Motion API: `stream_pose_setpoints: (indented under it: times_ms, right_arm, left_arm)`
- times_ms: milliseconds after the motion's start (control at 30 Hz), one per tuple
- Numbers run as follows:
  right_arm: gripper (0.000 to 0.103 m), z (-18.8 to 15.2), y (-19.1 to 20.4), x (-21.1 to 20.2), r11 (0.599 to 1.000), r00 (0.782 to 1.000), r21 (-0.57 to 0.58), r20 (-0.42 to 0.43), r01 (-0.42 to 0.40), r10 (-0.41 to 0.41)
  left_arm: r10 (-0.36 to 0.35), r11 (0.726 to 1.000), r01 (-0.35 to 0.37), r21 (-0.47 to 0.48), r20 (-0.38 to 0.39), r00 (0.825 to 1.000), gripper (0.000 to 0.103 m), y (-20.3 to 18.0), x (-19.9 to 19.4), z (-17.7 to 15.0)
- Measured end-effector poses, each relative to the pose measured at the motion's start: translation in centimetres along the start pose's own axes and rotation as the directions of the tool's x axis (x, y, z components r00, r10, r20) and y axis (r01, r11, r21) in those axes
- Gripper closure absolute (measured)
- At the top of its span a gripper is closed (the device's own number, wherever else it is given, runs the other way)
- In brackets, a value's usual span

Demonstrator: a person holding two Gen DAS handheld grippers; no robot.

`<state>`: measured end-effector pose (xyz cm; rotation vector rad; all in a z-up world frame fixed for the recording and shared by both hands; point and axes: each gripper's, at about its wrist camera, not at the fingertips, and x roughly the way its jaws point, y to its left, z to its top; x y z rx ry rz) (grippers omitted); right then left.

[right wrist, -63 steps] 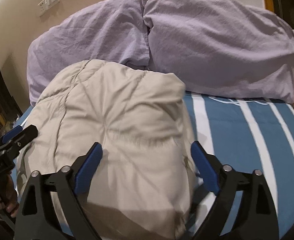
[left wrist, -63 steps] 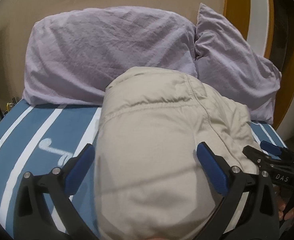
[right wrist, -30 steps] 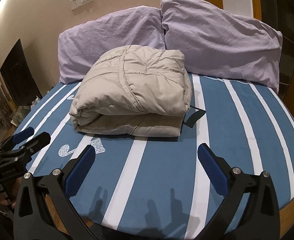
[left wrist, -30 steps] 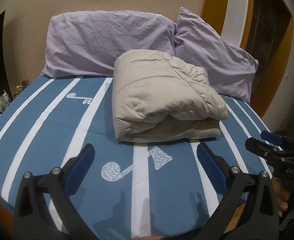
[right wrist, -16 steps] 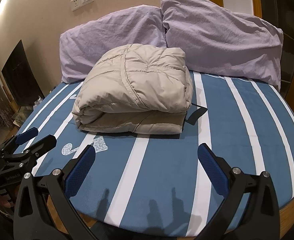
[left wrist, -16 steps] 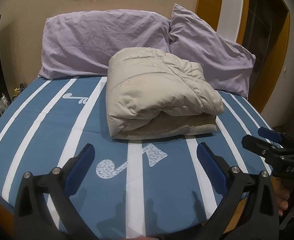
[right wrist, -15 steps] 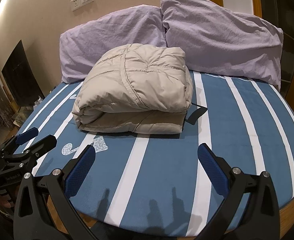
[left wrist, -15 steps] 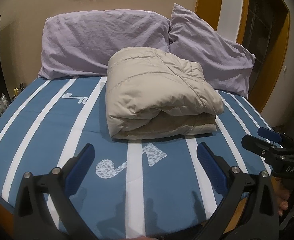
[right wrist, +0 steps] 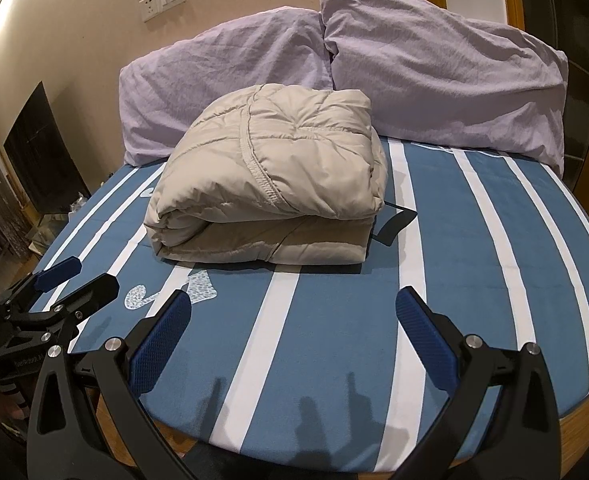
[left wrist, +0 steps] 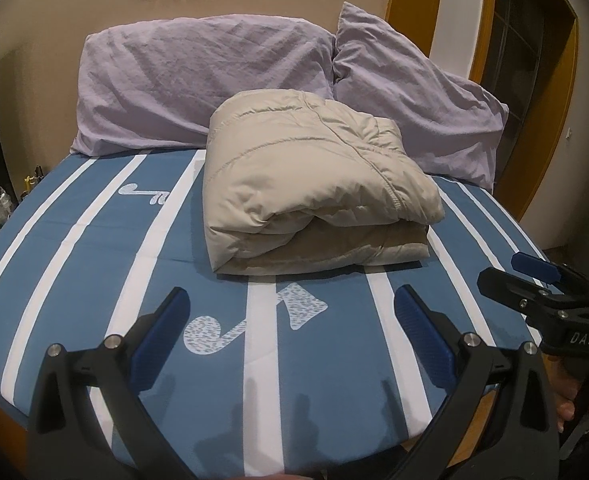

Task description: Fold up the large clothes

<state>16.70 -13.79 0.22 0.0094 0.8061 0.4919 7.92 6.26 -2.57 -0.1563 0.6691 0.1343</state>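
Both grippers have drawn back since two seconds ago, when each straddled the folded beige quilted puffer jacket; that bundle now lies alone at 12 o'clock on the blue bed sheet with white stripes, its far edge against two crumpled lilac pillows. With jaws spread wide, the left gripper holds and touches nothing. Equally splayed and empty, the right gripper hangs over the sheet's near edge, the left one at its 9 o'clock.
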Motion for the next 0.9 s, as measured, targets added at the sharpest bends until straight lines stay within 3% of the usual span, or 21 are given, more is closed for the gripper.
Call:
stream_pose_setpoints:
  times_ms: [900]
  right_arm:
    - [0.001, -0.08, 0.06, 0.23, 1.000, 1.000, 0.009, -0.005, -0.012, 0.012]
  left_arm:
    - [0.010, 1.000, -0.010, -0.002, -0.006, 1.000, 0.002, -0.26, 0.19, 0.41]
